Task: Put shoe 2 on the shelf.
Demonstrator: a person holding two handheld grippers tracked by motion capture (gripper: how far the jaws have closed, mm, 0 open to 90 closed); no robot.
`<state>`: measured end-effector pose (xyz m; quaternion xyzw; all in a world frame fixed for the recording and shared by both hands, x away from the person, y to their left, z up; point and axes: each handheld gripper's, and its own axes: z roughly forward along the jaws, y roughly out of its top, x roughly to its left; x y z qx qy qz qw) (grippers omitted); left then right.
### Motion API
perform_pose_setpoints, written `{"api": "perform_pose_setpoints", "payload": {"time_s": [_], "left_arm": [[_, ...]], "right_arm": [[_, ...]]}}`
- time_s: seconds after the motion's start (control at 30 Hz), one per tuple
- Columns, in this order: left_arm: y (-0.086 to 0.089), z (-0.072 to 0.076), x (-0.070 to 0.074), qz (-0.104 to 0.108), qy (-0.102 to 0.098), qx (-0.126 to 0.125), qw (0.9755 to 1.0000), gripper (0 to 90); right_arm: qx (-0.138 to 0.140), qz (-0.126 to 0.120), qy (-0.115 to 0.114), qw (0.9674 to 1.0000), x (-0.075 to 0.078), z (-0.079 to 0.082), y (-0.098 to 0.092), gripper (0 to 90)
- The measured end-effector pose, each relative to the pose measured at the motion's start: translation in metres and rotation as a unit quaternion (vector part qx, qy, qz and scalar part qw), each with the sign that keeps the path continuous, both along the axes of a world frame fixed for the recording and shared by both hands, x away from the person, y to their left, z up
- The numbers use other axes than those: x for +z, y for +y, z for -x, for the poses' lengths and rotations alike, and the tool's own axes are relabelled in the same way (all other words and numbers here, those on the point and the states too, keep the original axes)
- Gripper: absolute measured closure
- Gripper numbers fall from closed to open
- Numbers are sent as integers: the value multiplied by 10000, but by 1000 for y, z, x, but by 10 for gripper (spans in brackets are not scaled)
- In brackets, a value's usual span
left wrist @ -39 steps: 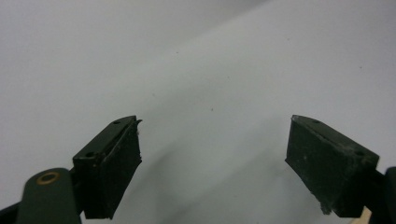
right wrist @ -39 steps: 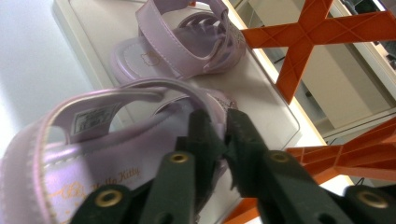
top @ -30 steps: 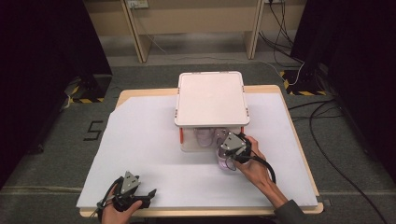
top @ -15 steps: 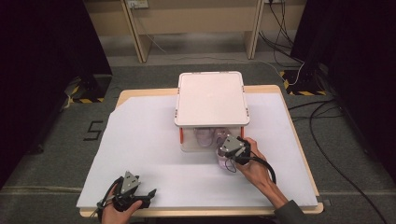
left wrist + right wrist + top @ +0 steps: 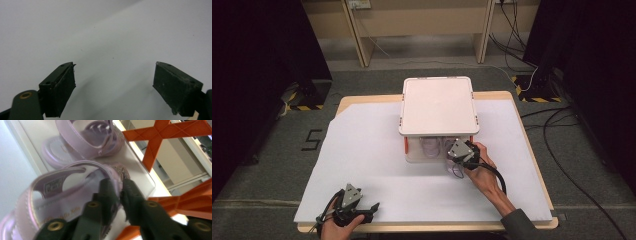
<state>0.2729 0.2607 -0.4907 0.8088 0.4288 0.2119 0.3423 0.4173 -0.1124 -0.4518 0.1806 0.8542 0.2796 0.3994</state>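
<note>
I have the right claw [image 5: 121, 195] pinched nearly closed on the front strap of a lilac sandal [image 5: 62, 192], which sits at the open near face of the clear storage box [image 5: 438, 107]; I judge I am either drawing it out of the box or feeding it in, and I cannot tell which. Gripping the strap makes sense to me, since it is the one thin raised part the two jaws can close across while the sole stays flat. A second sandal [image 5: 85, 142] lies deeper inside the box, behind the held one, between the orange braces [image 5: 162, 135]. My left claw [image 5: 354, 210] is parked well away from the box, near the front edge of the white-covered tabletop [image 5: 362, 150], its jaws spread wide over bare sheet and holding nothing, presumably kept clear.
</note>
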Motion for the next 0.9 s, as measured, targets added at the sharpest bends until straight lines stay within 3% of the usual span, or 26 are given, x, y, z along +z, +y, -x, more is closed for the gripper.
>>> {"api": "perform_pose_setpoints", "payload": {"time_s": [0.07,0.13,0.3,0.37,0.5,0.63,0.77,0.9], "left_arm": [[0,0,0,-2,6,-7,10000,171],[0,0,0,10,-6,-12,10000,171],[-1,0,0,0,-1,-22,10000,172],[-1,0,0,-6,1,-21,10000,171],[-1,0,0,-4,-4,-24,10000,171],[-1,0,0,-8,-3,-25,10000,171],[-1,0,0,-2,-11,-25,10000,172],[-1,0,0,-9,-8,-29,10000,171]], "right_arm": [[-88,48,-116,9999,0,1,2,623],[-119,-39,-106,9999,3,3,0,583],[-175,-441,-25,9989,19,13,-9,490],[-68,-689,97,9976,27,18,-13,477],[42,-1241,526,9909,35,34,-24,424],[53,-1743,902,9805,33,48,-35,363],[-22,-1824,1128,9767,22,58,-43,322],[-103,-1691,1379,9759,4,60,-48,321]]}}
